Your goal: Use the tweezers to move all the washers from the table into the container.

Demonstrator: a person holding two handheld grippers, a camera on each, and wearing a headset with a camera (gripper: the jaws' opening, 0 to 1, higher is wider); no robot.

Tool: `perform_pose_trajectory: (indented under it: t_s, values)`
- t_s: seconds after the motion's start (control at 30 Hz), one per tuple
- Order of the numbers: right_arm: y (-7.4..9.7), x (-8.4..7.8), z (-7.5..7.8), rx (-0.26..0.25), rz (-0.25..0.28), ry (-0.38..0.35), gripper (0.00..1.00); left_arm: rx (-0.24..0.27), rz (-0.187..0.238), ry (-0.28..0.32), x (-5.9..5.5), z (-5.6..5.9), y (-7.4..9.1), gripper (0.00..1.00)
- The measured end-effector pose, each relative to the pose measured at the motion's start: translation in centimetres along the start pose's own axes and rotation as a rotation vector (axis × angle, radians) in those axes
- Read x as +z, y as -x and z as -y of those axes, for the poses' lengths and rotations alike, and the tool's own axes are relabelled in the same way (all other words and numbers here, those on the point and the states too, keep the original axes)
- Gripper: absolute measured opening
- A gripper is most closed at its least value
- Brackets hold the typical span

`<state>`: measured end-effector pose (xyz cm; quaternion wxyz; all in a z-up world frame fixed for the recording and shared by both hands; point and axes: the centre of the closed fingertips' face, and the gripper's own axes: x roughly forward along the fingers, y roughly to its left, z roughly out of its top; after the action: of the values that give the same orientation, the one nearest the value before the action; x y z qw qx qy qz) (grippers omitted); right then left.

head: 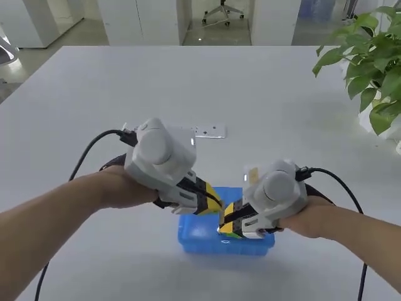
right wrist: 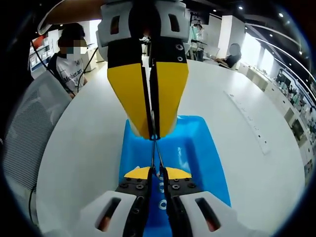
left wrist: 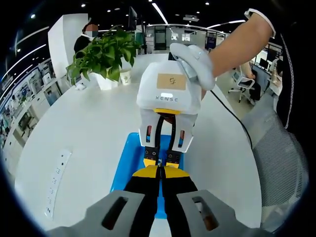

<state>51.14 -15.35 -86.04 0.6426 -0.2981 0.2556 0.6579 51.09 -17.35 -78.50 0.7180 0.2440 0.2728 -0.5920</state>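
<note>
Over a blue container [head: 200,243] my two grippers meet tip to tip. The left gripper [head: 213,204] comes in from the left and the right gripper [head: 224,221] from the right. In the right gripper view, thin metal tweezers [right wrist: 155,150] run from my own shut jaws [right wrist: 157,173] up into the shut yellow jaws of the left gripper [right wrist: 152,134]. Both grippers hold the tweezers above the container's open inside [right wrist: 197,148]. In the left gripper view my jaws [left wrist: 159,171] touch those of the right gripper [left wrist: 161,159] over the container [left wrist: 126,163].
A white power strip [head: 210,132] lies on the table beyond the grippers. A potted plant [head: 369,56] stands at the far right edge. People sit in the background, and an office chair [right wrist: 24,128] stands beside the table.
</note>
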Motion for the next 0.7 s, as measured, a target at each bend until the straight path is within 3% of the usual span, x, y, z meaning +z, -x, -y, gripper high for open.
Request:
perform_pose_trajectory:
  t_s: [0.33,0.7]
  values:
    - [-0.10,-0.07,-0.02,0.001,-0.006,0.003,0.11,-0.001,0.000,0.005,-0.16,-0.01,-0.14,0.04]
    - [0.76,0.70,-0.16,-0.016,0.007,0.013,0.11,0.006,0.016,0.008,0.60,0.21,0.71,0.04]
